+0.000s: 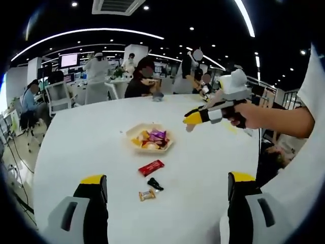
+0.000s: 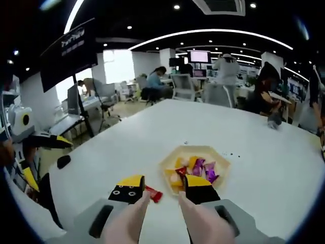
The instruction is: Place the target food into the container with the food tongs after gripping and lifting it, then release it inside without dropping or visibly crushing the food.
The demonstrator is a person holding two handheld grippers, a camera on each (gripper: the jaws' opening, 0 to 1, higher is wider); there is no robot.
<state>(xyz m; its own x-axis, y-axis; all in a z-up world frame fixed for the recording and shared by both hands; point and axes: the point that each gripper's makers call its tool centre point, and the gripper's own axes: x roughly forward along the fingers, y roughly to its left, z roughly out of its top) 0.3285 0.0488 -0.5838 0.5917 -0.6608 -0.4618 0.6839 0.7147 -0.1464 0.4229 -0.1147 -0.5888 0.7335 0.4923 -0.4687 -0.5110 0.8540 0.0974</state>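
Two pale tong arms (image 2: 162,218) rose from the bottom of the right gripper view, clamped between the jaws of the right claw (image 2: 163,189), their tips apart and holding nothing. Just beyond them lay a red wrapped bar (image 2: 153,193) on the white tabletop (image 2: 264,168), beside a pale yellow hexagonal dish (image 2: 221,163) already holding yellow, orange and purple wrapped sweets (image 2: 195,169).

In the left gripper view the left claw (image 1: 167,188) stood wide and empty over the tabletop. Ahead of it lay the same red bar (image 1: 151,167), a small black piece (image 1: 155,184) and a gold-wrapped sweet (image 1: 147,194), all near one another and short of the dish (image 1: 133,132). The right claw (image 1: 195,117) hung above the tabletop, held in a hand (image 1: 249,114).

As a judgement, the task was barely begun: the tongs were in hand, but no loose sweet was gripped or lifted, so pickup, carry and gentle release all remained. Which piece was the target could not be told.
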